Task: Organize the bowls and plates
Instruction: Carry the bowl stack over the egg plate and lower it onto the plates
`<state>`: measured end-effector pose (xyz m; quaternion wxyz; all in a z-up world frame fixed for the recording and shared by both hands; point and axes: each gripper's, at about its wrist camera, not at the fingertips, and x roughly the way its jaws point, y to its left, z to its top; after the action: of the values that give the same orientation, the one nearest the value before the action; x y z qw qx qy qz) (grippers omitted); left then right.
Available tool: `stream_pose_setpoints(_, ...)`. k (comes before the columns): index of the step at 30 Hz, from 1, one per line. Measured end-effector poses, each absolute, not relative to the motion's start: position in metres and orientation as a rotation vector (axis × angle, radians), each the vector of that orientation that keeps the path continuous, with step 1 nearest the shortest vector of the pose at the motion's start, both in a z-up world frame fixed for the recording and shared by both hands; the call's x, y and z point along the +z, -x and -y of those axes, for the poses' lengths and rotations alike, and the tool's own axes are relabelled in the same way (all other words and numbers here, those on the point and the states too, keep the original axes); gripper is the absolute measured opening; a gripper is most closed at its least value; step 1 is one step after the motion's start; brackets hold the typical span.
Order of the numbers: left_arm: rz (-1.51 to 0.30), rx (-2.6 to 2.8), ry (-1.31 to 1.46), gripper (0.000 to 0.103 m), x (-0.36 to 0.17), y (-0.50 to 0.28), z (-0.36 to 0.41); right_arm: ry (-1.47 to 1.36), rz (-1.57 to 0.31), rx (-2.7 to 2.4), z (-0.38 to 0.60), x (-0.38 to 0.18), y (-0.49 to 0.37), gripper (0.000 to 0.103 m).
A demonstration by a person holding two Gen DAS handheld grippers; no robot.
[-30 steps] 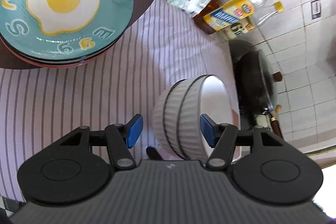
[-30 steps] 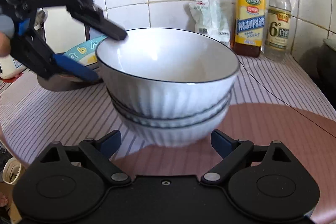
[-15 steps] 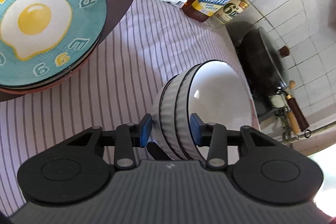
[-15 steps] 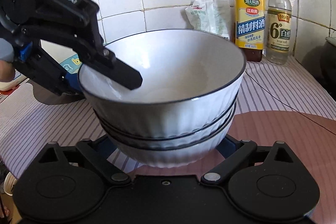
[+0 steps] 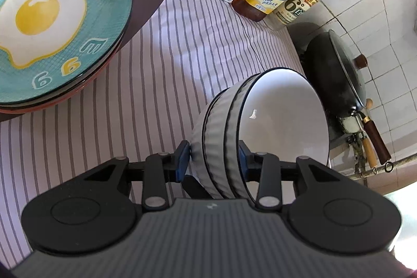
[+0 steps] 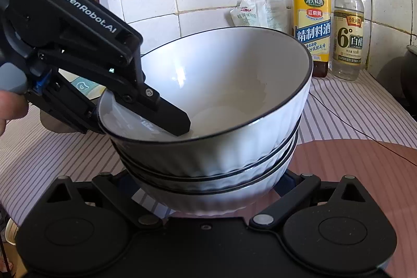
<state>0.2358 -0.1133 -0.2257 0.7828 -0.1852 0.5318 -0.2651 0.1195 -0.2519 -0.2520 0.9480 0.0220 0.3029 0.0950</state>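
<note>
On the striped counter, white ribbed bowls already nested into one stack, tilted; teal egg-print plates piled separately at the far-left corner beside bottles. Left gripper clamped across the stack's rim wall, one finger inside the top bowl, one outside. Right gripper spread wide around the stack's base, fingertips mostly hidden, contact impossible to confirm. Sorting seemingly near done: stacks formed, probably only setting the bowls down in their final spot remaining.
</note>
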Motion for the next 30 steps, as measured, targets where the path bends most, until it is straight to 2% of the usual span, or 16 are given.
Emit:
stream_pose_setpoints(14,-1.122,-0.603,0.315,0.035,-0.208,-0.232,0.114,-0.026,-0.641,0.211,0.250,-0.240,-0.126,0.100)
stream_pose_setpoints(30,-0.946,-0.450,0.369,0.036,-0.136,-0.246,0.011,0.070,-0.483,0.413,0.182,-0.184,-0.191,0.100)
